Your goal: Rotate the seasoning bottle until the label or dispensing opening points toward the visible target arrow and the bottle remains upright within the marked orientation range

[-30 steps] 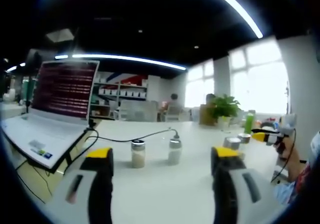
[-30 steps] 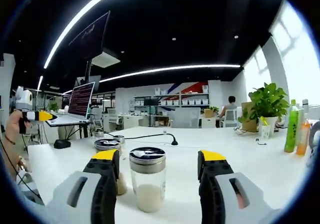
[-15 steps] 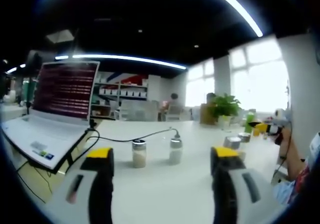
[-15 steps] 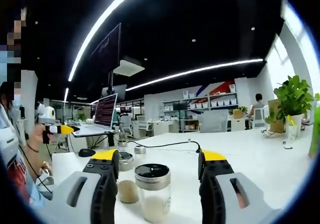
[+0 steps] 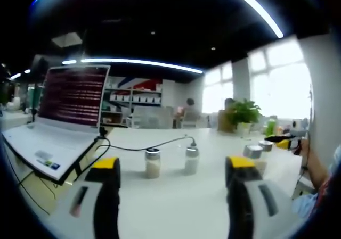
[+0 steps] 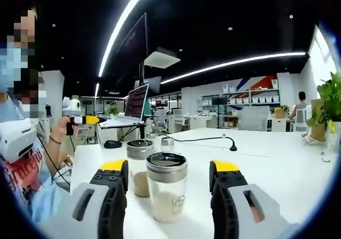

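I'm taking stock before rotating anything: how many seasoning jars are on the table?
4. Two jars sit near the cable, left and right. A glass jar stands between the right hand-held gripper jaws, another just behind it. More may be hidden.

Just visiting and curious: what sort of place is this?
Probably an open-plan office or lab: a white table with an open laptop, wall shelving behind, and long ceiling light strips.

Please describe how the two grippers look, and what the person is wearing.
Both the left gripper and the right gripper have two chunky black jaws with yellow tips, mounted on pale grey bodies with dark slots. A thin black cable hangs from the left one. The person wears a light blue shirt with red lettering.
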Demonstrator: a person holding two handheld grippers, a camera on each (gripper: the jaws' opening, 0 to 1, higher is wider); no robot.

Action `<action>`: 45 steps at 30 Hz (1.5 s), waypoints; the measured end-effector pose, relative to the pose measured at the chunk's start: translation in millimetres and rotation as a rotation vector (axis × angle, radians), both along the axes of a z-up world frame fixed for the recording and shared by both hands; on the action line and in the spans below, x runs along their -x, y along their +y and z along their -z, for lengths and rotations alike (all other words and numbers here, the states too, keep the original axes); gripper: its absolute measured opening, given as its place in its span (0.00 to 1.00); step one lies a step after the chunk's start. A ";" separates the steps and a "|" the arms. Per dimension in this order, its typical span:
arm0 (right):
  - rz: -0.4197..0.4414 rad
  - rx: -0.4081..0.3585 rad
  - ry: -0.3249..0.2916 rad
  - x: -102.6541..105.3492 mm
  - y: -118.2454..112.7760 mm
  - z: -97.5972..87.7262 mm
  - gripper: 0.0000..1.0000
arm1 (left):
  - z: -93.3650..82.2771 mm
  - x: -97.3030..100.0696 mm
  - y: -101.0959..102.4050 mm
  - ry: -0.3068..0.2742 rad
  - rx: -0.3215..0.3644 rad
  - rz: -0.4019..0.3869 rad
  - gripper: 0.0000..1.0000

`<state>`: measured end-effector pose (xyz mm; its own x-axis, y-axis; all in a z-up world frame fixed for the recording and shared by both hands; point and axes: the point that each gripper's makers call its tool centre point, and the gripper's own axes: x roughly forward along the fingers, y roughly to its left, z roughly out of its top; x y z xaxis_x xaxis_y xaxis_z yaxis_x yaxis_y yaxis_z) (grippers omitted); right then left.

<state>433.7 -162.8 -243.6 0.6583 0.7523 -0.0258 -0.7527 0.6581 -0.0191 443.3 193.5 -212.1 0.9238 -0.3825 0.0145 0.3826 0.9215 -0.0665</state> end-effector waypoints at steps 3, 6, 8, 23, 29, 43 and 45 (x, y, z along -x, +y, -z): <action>0.022 -0.002 -0.027 -3.2 -1.2 -3.6 0.60 | 1.5 -2.4 -2.8 0.005 0.004 -0.002 0.85; 0.012 -0.098 0.025 -5.1 4.6 0.1 0.56 | 2.6 -2.5 -8.0 0.011 -0.004 0.011 0.85; 0.005 -0.097 0.043 -7.2 7.3 7.3 0.51 | 1.9 -1.4 -12.5 0.007 -0.006 0.024 0.85; 0.041 -0.079 0.002 -9.6 9.2 8.8 0.34 | 5.0 -2.6 -27.6 0.022 0.013 0.081 0.86; 0.055 -0.064 -0.016 -7.7 10.3 9.9 0.34 | 4.8 -2.8 -25.8 0.023 0.015 0.073 0.85; 0.107 -0.040 -0.008 -8.1 10.8 9.4 0.34 | 6.6 -3.1 -26.9 0.030 0.007 0.075 0.85; 0.122 -0.034 -0.006 -8.0 11.0 9.4 0.34 | 6.3 -2.8 -27.7 0.029 0.007 0.078 0.85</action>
<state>441.7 -151.8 -253.0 0.7453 0.6667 0.0025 -0.6667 0.7453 -0.0001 446.0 165.8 -218.4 0.8914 -0.4531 -0.0086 0.4508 0.8886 -0.0852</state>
